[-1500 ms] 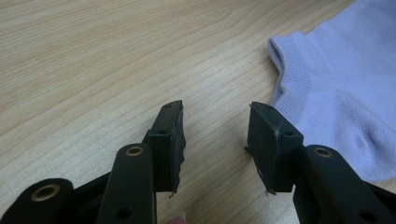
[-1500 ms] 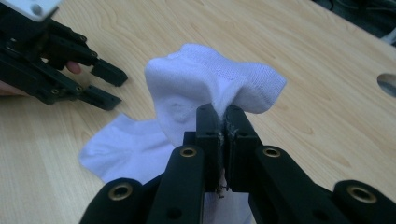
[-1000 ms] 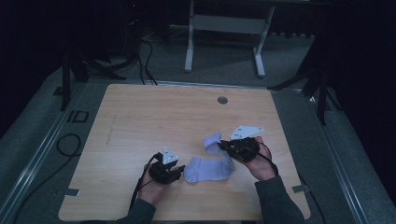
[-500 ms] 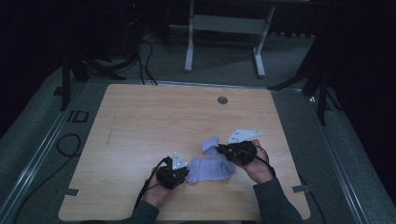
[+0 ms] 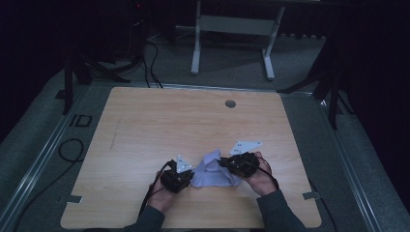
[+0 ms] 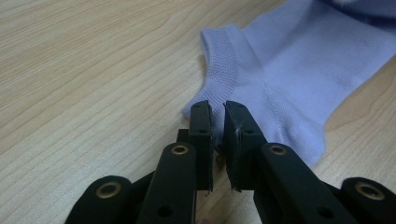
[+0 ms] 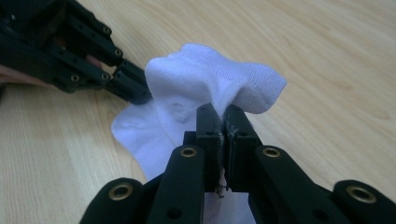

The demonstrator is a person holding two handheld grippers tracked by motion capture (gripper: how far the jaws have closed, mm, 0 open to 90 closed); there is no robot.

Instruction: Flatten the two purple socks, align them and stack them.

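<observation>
Left tongs (image 6: 215, 122) have just been closing, now pinched on sock (image 6: 289, 74) edge beside cuff; sock lies flat ahead on wooden surface (image 6: 93, 70); right tongs (image 7: 223, 122) clamped on sock fold, lifting it just off surface; grommet (image 5: 230, 103) well beyond.

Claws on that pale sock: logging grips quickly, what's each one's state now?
Left claw: just closed, pinching the sock at its edge by the cuff.
Right claw: shut on a bunched-up fold of the sock.

Sock (image 5: 212, 171) on table (image 5: 159, 125), between left tongs (image 5: 189, 178) and right tongs (image 5: 223, 163).
</observation>
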